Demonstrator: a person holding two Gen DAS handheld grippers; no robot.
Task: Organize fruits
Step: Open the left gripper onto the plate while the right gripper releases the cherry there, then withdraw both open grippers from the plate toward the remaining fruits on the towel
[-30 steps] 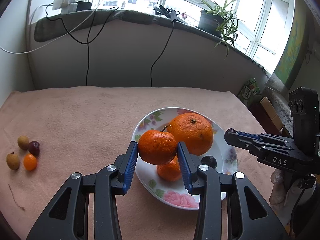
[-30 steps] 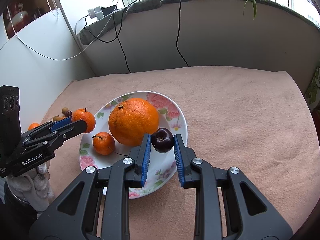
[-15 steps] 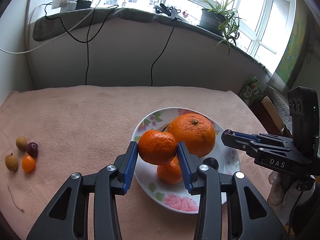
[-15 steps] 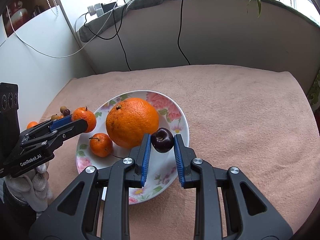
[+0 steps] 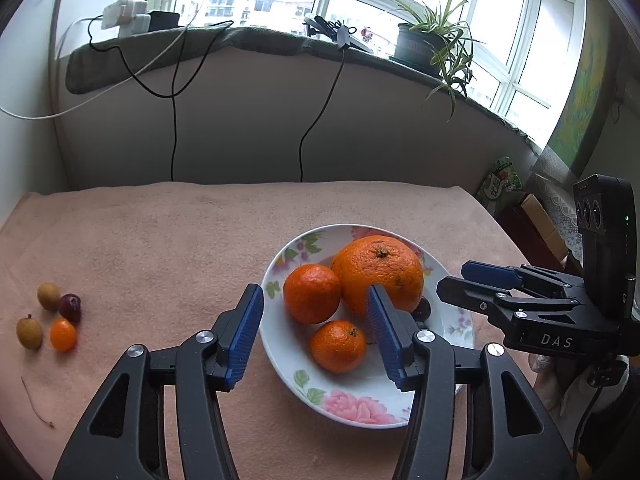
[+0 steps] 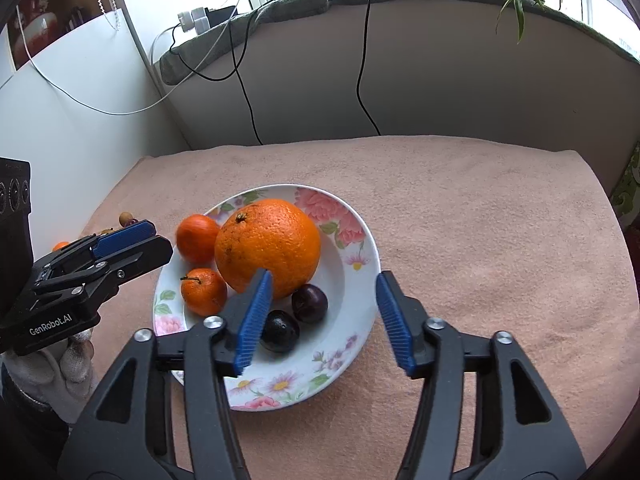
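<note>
A pink-clothed desk (image 5: pixel 160 232) carries a flowered plate (image 6: pixel 360 280) holding a big orange (image 6: pixel 268 246), two tangerines and two plums. Both tools, left (image 5: pixel 316 332) and right (image 6: pixel 326 318), hover spread and empty above it. Likely next: fetching the small fruits (image 5: pixel 50 320) lying well apart at the left, with nothing in between.
</note>
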